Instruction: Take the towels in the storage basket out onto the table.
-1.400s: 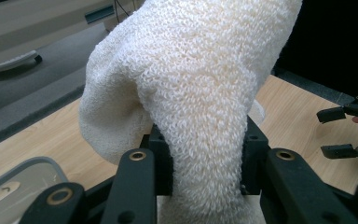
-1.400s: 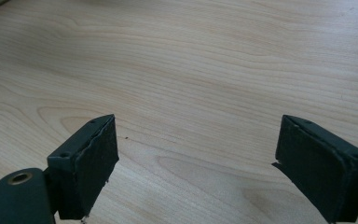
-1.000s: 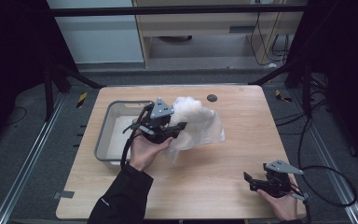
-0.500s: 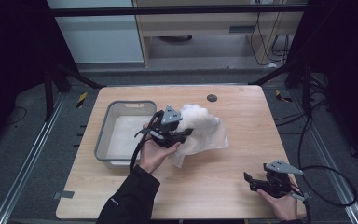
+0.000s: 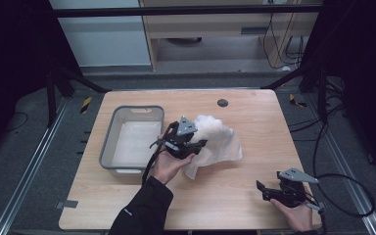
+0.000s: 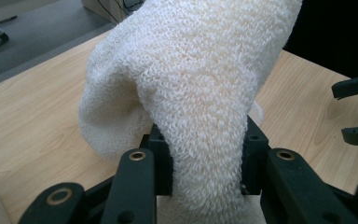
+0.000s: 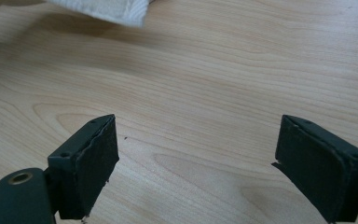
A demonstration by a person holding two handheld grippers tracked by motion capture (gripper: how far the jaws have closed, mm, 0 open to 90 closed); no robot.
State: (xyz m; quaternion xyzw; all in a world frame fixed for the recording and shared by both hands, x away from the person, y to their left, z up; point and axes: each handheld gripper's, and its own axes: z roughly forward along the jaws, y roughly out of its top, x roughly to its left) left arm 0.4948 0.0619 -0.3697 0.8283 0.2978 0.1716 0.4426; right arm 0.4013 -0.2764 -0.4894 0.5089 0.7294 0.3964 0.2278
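Note:
A white terry towel (image 5: 215, 142) hangs bunched from my left gripper (image 5: 198, 145) over the middle of the wooden table (image 5: 235, 196), its lower edge draping onto the wood. In the left gripper view the towel (image 6: 200, 93) is pinched between the two black jaws of the left gripper (image 6: 205, 163), which is shut on it. My right gripper (image 5: 264, 192) rests low at the front right of the table, held by a hand, with its jaws wide apart. The right gripper (image 7: 196, 163) has only bare wood between its pads (image 7: 98, 163), and a towel corner (image 7: 107, 9) lies beyond.
A grey plastic bin (image 5: 132, 142) with a white lining stands on the left part of the table, just left of the left hand. A small dark round disc (image 5: 222, 103) sits near the far edge. Cables trail off the right side.
The left hand has carried the towel down and to the right, away from the bin, and the cloth now touches the table. The right gripper has stayed put.

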